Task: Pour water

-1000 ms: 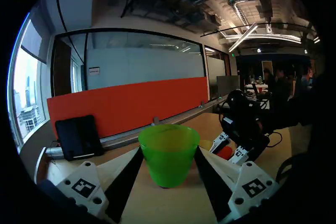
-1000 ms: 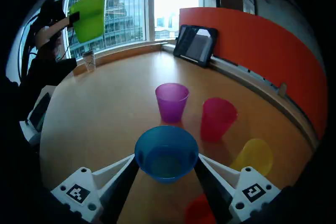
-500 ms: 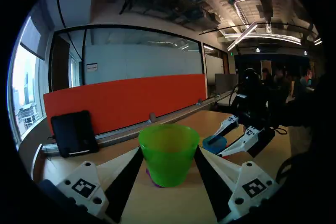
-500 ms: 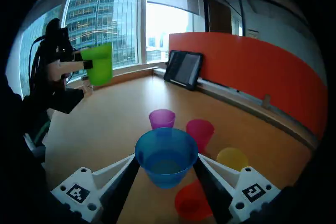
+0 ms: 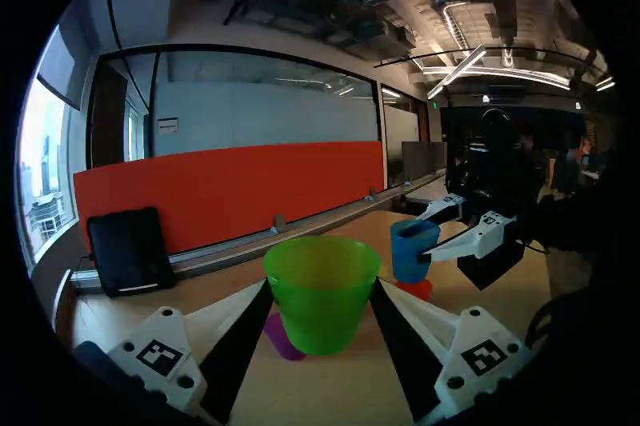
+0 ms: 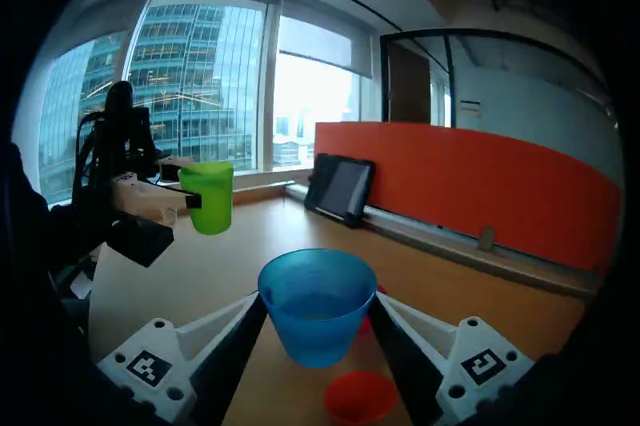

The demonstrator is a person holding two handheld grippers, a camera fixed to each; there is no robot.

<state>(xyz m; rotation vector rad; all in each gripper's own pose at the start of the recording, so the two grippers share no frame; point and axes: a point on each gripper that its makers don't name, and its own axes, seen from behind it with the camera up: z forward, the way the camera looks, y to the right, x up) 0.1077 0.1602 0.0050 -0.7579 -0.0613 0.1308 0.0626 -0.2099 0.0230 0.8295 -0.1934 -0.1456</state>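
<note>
Water lies in the blue cup [image 6: 318, 310]; a red cup [image 6: 360, 396] and a purple cup [image 5: 282, 336] stand on the table [image 6: 200, 266]. My right gripper [image 6: 318, 302] clamps the blue cup, and my left gripper [image 5: 322, 286] clamps the green cup [image 5: 322, 298].

The right tongs [image 6: 318, 303] have raised the blue cup [image 6: 318, 322] clear of the table [image 6: 192, 266]; the green cup [image 6: 210, 198], seen higher before, now hangs nearly level with it.

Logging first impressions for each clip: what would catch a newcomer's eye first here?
A bright green cup sits clamped in the jaws of the left gripper, held above the wooden table. A blue cup is gripped likewise by the right gripper, and a long orange partition runs along the table's far edge.
</note>
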